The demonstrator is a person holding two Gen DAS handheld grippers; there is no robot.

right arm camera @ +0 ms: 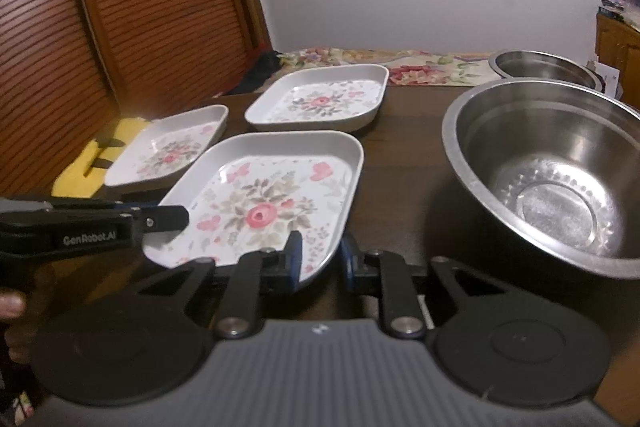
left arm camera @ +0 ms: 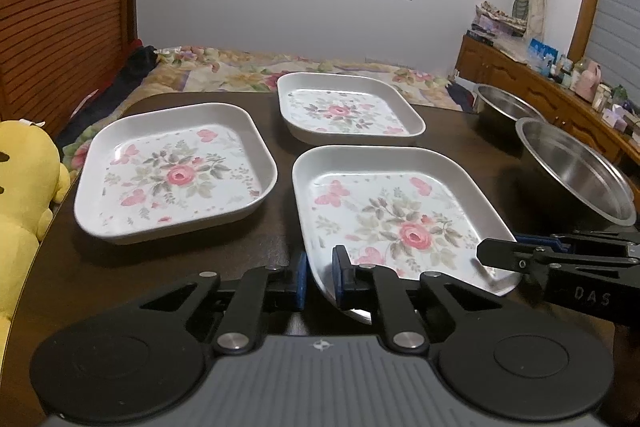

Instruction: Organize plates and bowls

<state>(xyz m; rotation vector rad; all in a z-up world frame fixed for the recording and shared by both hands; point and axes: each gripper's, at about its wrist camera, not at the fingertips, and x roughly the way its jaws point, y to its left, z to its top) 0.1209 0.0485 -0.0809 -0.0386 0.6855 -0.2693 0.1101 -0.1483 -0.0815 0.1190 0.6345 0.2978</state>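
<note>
Three square white plates with a rose print lie on the dark table (left arm camera: pixel 200 267). My left gripper (left arm camera: pixel 320 277) straddles the near left rim of the closest plate (left arm camera: pixel 396 211), one blue pad outside the wall and one inside, shut on it. On the same plate (right arm camera: pixel 264 203), my right gripper (right arm camera: pixel 320 255) clamps the near right rim. Each gripper shows in the other's view, the right gripper (left arm camera: pixel 496 255) and the left gripper (right arm camera: pixel 172 219), at opposite near corners. The left plate (left arm camera: pixel 176 171) and far plate (left arm camera: pixel 344 111) lie untouched. Two steel bowls (right arm camera: pixel 552 179) (right arm camera: pixel 548 67) stand at the right.
A yellow plush toy (left arm camera: pixel 24 187) sits beyond the table's left edge. A bed with a floral quilt (left arm camera: pixel 240 67) lies past the far edge. A slatted wooden door (right arm camera: pixel 120 7) stands at the left, and a cluttered wooden dresser (left arm camera: pixel 560 95) at the right.
</note>
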